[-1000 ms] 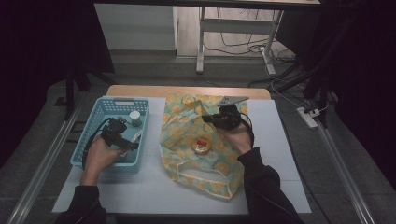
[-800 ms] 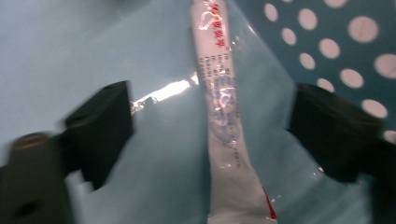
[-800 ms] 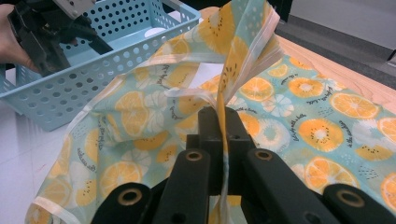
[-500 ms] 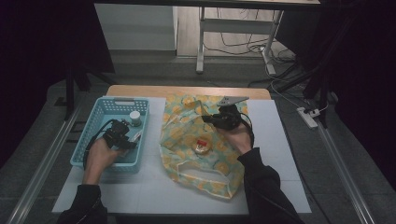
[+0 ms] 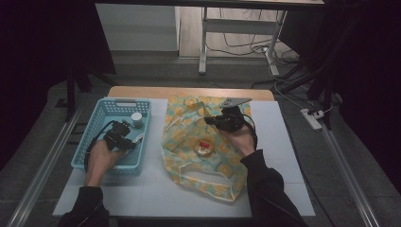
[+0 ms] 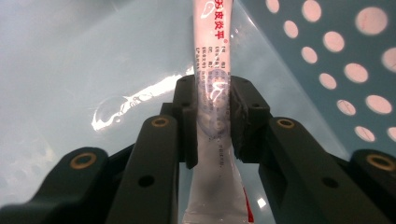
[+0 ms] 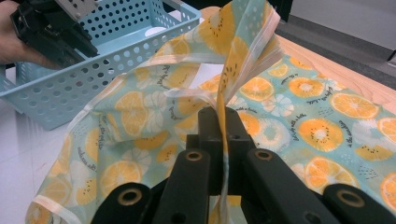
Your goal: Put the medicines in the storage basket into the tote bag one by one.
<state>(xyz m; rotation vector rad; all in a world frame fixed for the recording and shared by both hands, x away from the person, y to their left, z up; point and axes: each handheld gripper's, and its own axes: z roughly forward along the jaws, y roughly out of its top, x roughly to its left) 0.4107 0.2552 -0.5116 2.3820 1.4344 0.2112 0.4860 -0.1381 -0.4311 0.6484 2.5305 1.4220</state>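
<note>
- Left gripper (image 6: 212, 100): the jaws have just been closing and now clamp a white sachet (image 6: 211, 60) printed with red and dark text. Both pads press on its flat sides.
- The sachet runs lengthwise through the jaws; one end extends beyond the fingertips, the other passes back between the jaw arms towards the camera.
- Directly beneath and ahead of the left gripper lies the smooth floor of the light-blue basket (image 5: 105, 111). A perforated basket wall rises just beside the jaws, on the right of the left gripper view.
- In the high view the left gripper (image 5: 124, 139) sits inside the basket, held by the left hand (image 5: 101, 158). A small round white-lidded jar (image 5: 136, 119) stands in the basket just beyond the gripper, near the far wall.
- Right gripper (image 7: 222, 123): clenched on a fold of the fruit-print bag (image 7: 299, 107). A pale-edged strip of fabric is pinched between the pads and rises upright past the fingertips.
- The bag spreads flat on the table around and below the right gripper (image 5: 222, 120), which the right hand (image 5: 241, 139) holds over the bag's far part.
- A small round item with a red label (image 5: 204, 148) rests on the bag, nearer the person than the right gripper.
- Beyond the right gripper's jaws, the basket and the left gripper appear farther off.
</note>
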